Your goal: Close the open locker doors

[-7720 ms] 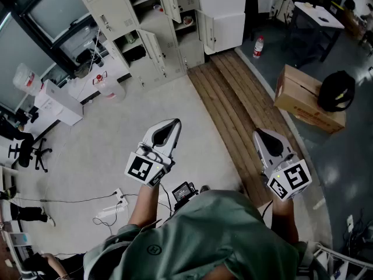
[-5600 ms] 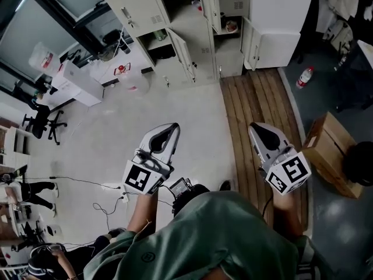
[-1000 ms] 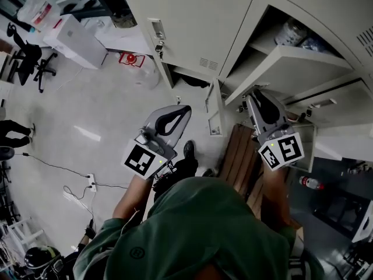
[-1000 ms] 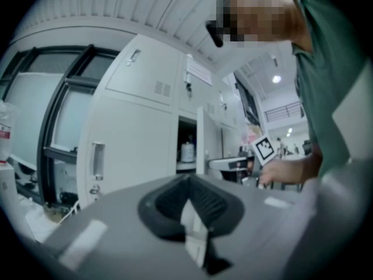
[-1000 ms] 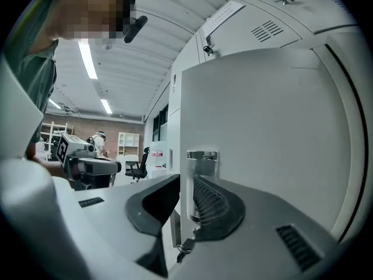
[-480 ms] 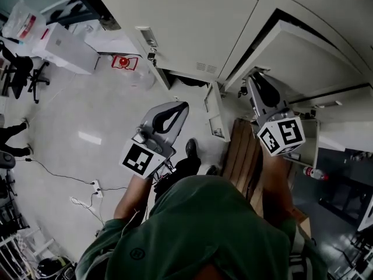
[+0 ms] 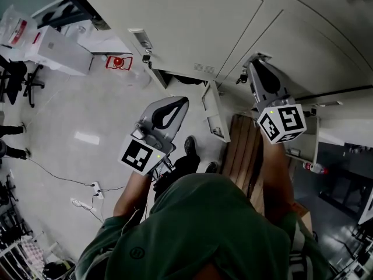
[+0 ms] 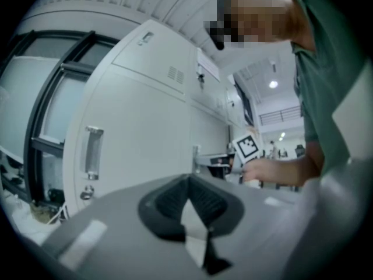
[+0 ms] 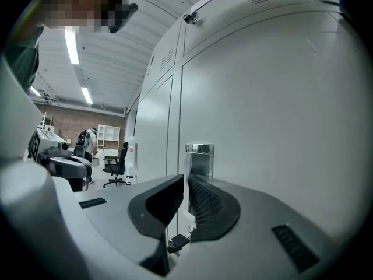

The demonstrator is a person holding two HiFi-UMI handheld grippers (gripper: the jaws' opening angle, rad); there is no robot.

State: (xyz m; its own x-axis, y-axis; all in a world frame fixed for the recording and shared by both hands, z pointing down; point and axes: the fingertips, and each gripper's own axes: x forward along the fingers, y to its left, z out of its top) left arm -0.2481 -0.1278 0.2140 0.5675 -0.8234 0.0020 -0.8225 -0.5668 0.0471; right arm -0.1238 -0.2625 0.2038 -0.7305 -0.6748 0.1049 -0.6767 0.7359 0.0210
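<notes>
locker door [image 7: 213, 112] ajar, wooden planks [image 7: 243, 150] beside

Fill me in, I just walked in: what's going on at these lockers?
A person holds a gripper in each hand. The right gripper, jaws together, has its tips at the edge of a locker door that looks shut. The left gripper hangs lower, jaws together, empty. Below, a lower locker door stands open.

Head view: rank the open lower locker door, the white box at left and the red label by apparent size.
1. white box
2. open lower locker door, seen nearly edge-on, so it is a close call with the first
3. red label, clearly smallest
</notes>
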